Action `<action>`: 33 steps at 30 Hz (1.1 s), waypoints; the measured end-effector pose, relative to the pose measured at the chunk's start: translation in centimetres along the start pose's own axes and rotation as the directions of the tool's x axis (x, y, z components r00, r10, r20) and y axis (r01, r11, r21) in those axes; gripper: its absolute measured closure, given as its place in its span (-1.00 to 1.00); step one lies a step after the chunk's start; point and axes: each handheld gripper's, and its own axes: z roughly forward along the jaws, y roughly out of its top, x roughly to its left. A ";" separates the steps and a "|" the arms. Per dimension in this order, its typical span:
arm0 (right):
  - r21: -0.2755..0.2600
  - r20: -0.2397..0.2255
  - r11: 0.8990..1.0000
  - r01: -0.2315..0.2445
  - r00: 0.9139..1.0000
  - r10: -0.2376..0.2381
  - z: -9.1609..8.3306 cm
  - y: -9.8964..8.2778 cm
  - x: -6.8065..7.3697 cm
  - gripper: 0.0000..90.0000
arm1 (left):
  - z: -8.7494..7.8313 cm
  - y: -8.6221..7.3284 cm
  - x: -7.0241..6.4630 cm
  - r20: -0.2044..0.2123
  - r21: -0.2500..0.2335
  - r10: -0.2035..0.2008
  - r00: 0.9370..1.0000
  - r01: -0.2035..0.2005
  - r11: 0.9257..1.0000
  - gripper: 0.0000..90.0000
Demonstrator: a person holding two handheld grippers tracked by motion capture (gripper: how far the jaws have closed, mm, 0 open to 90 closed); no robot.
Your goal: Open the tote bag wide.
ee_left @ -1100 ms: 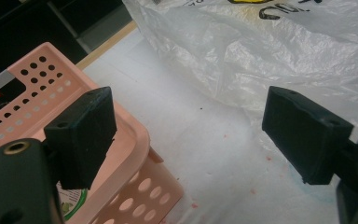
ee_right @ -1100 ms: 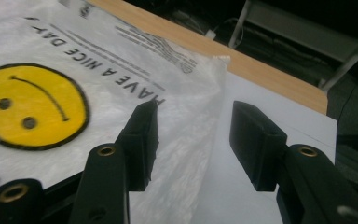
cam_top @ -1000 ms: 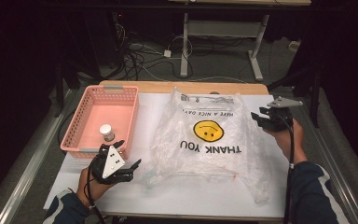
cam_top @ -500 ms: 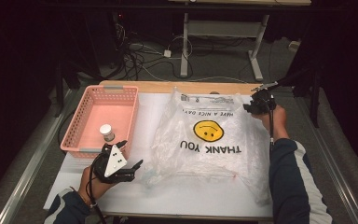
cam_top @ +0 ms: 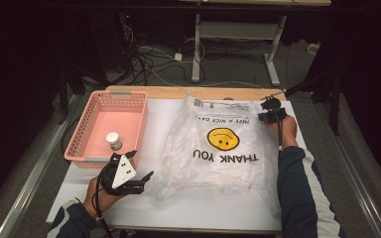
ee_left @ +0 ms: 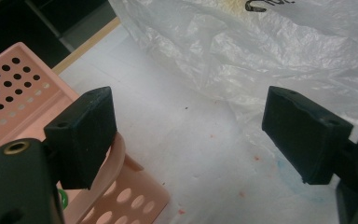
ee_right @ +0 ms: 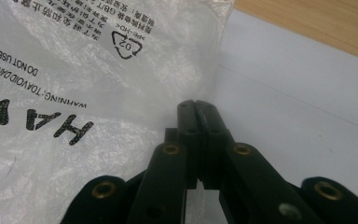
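A clear plastic bag [cam_top: 218, 148] printed with a yellow smiley and "THANK YOU" lies flat on the white table. My right gripper [cam_top: 265, 111] sits at the bag's far right edge. In the right gripper view its jaws [ee_right: 196, 106] are pressed together over that edge of the bag [ee_right: 98, 93], and it looks shut on the plastic. My left gripper [cam_top: 140, 164] rests near the table's front left, between the basket and the bag's near left corner. Its jaws [ee_left: 189, 135] stand wide open over bare table, with the bag [ee_left: 261, 46] just beyond them.
A pink perforated basket [cam_top: 79, 134] stands at the left of the table with a small white bottle [cam_top: 113, 140] inside. Its corner [ee_left: 9, 93] lies right beside my left jaw. Behind the table run cables and the legs of another desk.
My right gripper came down from the air at the right and forward to the bag's far right edge, where it is now shut. The left gripper has barely moved.
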 end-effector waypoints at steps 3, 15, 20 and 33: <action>0.011 0.026 0.999 -0.030 0.999 0.030 -0.2 -0.3 -0.5 1.00 | 0.0 0.0 -0.1 0.003 0.002 0.005 1.000 -0.005 1.000 -0.61; 0.049 0.050 0.987 -0.152 0.987 0.150 -3.4 -4.4 -4.5 1.00 | -0.2 0.4 -0.2 -0.033 -0.007 0.050 0.998 -0.050 0.999 -0.61; 0.050 0.031 0.989 -0.138 0.990 0.137 -5.2 -6.9 -4.3 1.00 | -0.3 0.4 -0.3 -0.039 -0.006 0.052 0.998 -0.052 0.999 -0.61; -0.078 -0.071 0.995 -0.066 0.996 0.061 -9.5 -11.7 -1.0 0.86 | -0.5 0.5 -0.4 -0.051 -0.007 0.058 0.997 -0.058 0.998 -0.61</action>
